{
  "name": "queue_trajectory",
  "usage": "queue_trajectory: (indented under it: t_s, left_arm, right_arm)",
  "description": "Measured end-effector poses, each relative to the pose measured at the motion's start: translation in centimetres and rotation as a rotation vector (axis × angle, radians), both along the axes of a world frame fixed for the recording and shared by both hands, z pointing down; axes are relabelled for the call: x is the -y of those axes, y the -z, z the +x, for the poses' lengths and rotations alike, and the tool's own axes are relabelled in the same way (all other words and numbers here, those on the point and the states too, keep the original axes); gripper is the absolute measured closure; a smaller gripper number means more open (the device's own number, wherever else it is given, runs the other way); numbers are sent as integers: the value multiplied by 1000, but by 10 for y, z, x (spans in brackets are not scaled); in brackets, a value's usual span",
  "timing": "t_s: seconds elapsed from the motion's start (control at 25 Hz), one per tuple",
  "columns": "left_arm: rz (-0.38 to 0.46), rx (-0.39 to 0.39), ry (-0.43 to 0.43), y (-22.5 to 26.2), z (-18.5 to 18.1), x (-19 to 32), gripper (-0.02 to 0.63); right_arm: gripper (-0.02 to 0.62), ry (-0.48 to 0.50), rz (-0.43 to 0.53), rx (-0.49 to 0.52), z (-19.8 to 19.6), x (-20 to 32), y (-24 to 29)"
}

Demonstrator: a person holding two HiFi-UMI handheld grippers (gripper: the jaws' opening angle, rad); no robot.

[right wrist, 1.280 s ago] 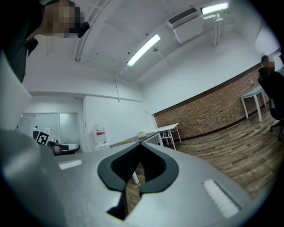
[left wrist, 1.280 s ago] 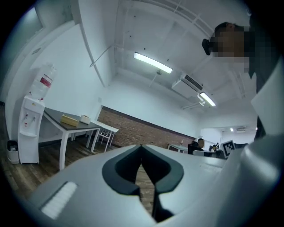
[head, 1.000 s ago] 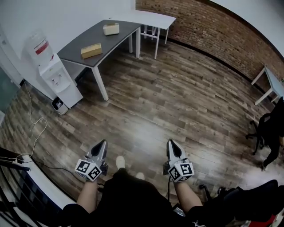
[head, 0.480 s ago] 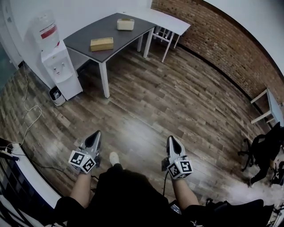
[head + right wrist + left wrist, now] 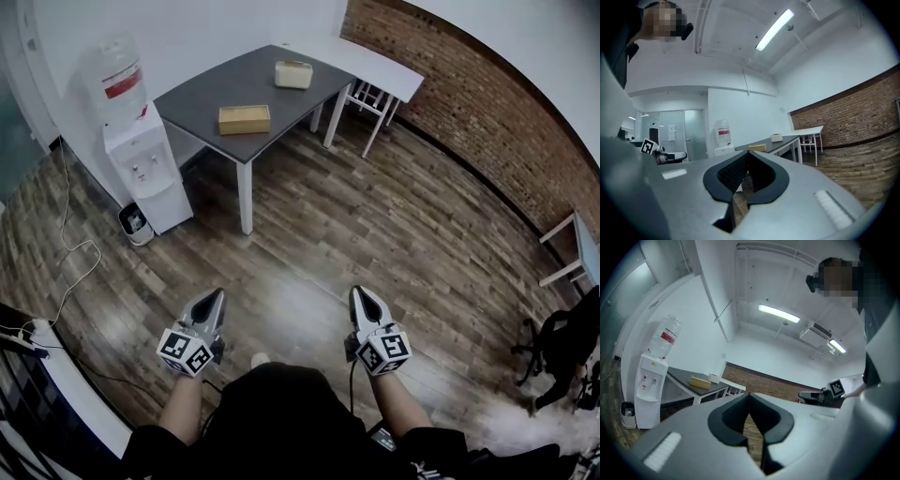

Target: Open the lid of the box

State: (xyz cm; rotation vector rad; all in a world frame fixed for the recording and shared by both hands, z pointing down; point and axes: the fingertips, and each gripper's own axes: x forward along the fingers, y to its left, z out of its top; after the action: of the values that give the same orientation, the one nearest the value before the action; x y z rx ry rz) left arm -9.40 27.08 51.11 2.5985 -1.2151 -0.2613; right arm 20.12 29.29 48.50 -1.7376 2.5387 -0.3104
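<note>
black top point(image 5: 272, 412), grey marker-cubed grippers point(image 5: 217, 294) point(image 5: 361, 292)

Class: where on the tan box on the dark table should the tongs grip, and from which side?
Likely its upper long edge, coming from the near side: the tan box lies flat by the dark table's near corner. Lid seam too small to see.

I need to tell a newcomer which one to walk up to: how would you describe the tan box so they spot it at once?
Find the white water dispenser against the wall; the dark grey table stands right beside it. Two boxes lie on that table. The tan box is the flat, yellowish-brown one near the table's front corner, while the cream box farther back is paler and smaller.
</note>
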Motion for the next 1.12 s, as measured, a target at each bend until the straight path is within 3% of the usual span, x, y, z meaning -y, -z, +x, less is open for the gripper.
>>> queue_trajectory:
  t_s: [0.2, 0.52, 1.12]
  left_arm:
    - [11, -6, 33, 0, -18, 7, 606]
    - [-15, -29, 140, -9, -58, 16, 606]
    - [3, 16, 237, 5, -66, 116, 606]
  right_arm:
    - [594, 90, -12, -55, -31, 29, 4]
    - [594, 206, -41, -55, -75, 65, -11]
    - [594, 256, -38, 31, -87, 196, -24]
